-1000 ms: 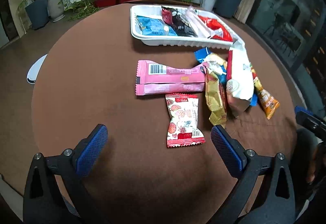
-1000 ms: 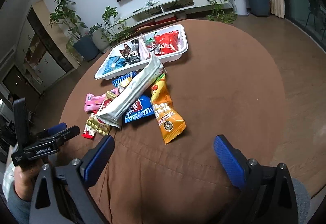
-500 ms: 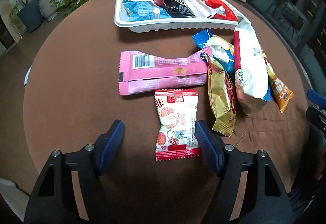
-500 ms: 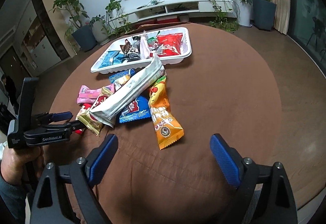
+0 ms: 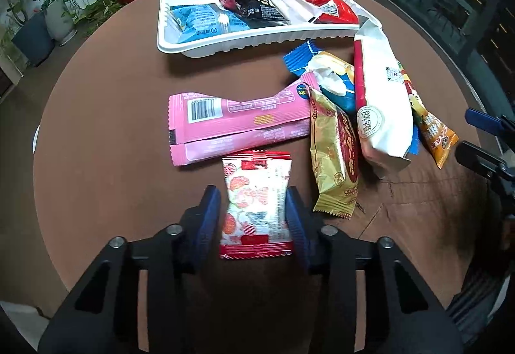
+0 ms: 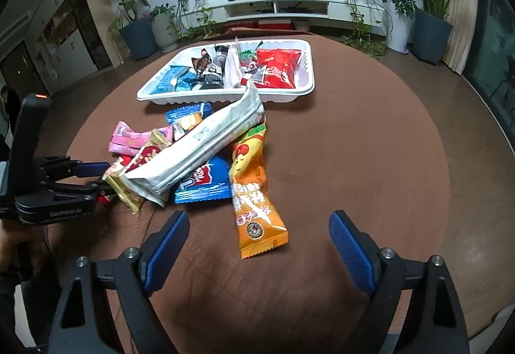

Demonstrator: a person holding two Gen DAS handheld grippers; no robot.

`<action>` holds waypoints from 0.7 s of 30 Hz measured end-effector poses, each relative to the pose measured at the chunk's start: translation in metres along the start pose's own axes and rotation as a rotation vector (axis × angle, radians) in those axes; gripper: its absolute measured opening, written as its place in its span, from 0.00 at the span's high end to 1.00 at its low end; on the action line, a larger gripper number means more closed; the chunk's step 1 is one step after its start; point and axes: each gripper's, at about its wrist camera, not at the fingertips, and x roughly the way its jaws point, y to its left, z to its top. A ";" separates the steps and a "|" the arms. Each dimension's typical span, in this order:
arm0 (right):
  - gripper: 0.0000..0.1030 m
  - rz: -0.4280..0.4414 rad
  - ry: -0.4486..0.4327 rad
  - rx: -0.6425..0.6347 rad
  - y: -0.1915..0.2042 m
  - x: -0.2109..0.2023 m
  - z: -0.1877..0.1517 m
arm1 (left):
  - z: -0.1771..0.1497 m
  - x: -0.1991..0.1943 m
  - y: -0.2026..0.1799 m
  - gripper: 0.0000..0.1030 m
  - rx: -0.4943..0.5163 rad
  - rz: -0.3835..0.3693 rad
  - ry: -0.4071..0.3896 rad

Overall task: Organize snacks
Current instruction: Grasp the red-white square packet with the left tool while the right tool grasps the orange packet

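Packet (image 5: 256, 202), red-and-white, lies low centre, light and crinkly; my left gripper (image 5: 255, 218) pinches its soft middle, away from the slippery seams. My right gripper (image 6: 257, 252) gapes wide, empty.

Black angular left claw (image 5: 256, 218) and right claw (image 6: 257, 252), ribbed blue pads (image 6: 351, 249), silver screws (image 5: 327, 230), white lettering.

Your left gripper (image 5: 256, 217) has bare brown table (image 5: 106, 135) on its left, but the pink packets (image 5: 238, 122) lie just ahead and the gold packet (image 5: 334, 157) crowds its right finger. Your right gripper (image 6: 256, 252) has open table (image 6: 360, 154) ahead and to its right; the orange packet (image 6: 254, 193) lies between its fingers, and the white tray (image 6: 222, 98) blocks the far side.
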 end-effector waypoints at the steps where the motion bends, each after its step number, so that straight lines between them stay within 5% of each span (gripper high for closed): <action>1: 0.12 -0.002 0.007 -0.007 -0.001 0.002 0.001 | -0.001 -0.001 0.001 0.68 -0.002 -0.005 -0.001; 14: 0.27 -0.012 0.121 -0.143 0.006 0.038 0.019 | -0.036 -0.018 0.008 0.69 -0.038 -0.064 -0.038; 21: 0.52 -0.009 0.159 -0.180 0.011 0.049 0.021 | -0.044 -0.022 0.008 0.70 -0.052 -0.077 -0.055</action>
